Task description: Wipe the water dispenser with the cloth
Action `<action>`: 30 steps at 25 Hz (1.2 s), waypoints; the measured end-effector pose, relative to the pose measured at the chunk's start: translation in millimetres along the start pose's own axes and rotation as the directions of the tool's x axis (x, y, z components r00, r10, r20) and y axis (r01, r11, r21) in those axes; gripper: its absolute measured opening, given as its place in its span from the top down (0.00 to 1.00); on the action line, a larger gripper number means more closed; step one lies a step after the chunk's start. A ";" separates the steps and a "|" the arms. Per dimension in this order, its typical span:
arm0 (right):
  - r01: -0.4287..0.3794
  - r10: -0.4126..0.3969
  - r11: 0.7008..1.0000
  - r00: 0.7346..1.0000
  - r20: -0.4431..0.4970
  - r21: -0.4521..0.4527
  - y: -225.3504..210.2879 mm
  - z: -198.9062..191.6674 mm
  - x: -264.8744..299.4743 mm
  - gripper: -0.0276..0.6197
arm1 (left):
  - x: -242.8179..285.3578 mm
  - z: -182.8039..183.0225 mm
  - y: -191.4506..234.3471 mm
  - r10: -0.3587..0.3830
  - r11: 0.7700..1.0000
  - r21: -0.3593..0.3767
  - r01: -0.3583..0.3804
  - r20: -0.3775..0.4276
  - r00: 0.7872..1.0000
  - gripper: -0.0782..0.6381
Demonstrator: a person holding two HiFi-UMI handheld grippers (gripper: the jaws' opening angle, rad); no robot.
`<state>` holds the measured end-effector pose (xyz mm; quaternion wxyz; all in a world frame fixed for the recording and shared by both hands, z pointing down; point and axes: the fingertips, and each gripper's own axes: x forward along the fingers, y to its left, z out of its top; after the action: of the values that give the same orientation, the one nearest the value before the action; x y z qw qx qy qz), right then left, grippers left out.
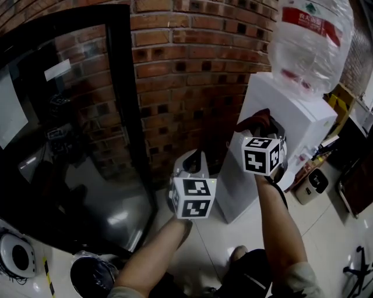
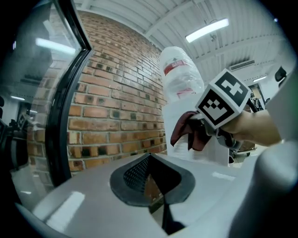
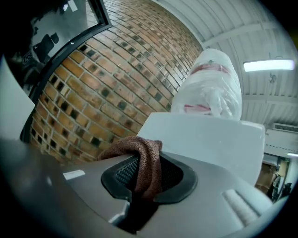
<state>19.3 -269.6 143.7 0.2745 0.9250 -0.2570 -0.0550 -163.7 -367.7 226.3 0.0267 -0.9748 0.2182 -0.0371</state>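
The white dispenser (image 1: 303, 119) stands by the brick wall (image 1: 186, 70), with a bottle (image 1: 312, 41) on top. The right tongs (image 3: 144, 179) pinch the reddish cloth (image 3: 142, 160) up against the dispenser's upper side. The left tongs (image 2: 151, 183) are lower down, pressed together and empty.

We seem to be in a workplace, something like an office or workshop entrance, and not in a home. A bare brick wall (image 1: 175, 75) stands beside a tall dark glass door (image 1: 70, 145) and a white water dispenser (image 1: 280, 110) topped by a big bottle (image 1: 309, 41). The glossy tiled floor (image 1: 326, 233) and a strip light (image 2: 207, 30) under a ribbed ceiling (image 2: 139, 14) fit that.
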 end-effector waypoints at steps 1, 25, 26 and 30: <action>-0.008 0.008 1.000 1.000 -0.016 -0.001 6.2 -11.0 1.2 0.82 | 0.4 -9.1 1.2 0.004 1.000 -0.004 -0.004 -0.008 1.000 0.89; -0.144 0.180 0.981 0.930 -0.320 0.132 164.0 -282.0 15.6 0.82 | 34.5 -194.9 15.5 0.089 0.995 0.050 -0.081 -0.175 0.981 0.89; -0.149 0.187 0.979 0.927 -0.326 0.137 169.6 -288.7 17.7 0.82 | 37.6 -204.5 14.5 0.087 0.996 0.047 -0.080 -0.184 0.979 0.89; -0.166 0.214 0.973 0.910 -0.356 0.160 190.9 -317.3 20.1 0.82 | 44.2 -244.6 4.4 0.074 0.997 0.032 -0.068 -0.237 0.969 0.89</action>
<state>28.7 -264.4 514.4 0.2631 0.9047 -0.2923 0.1641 -146.2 -399.3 472.3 0.0133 -0.9545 0.2541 -0.1554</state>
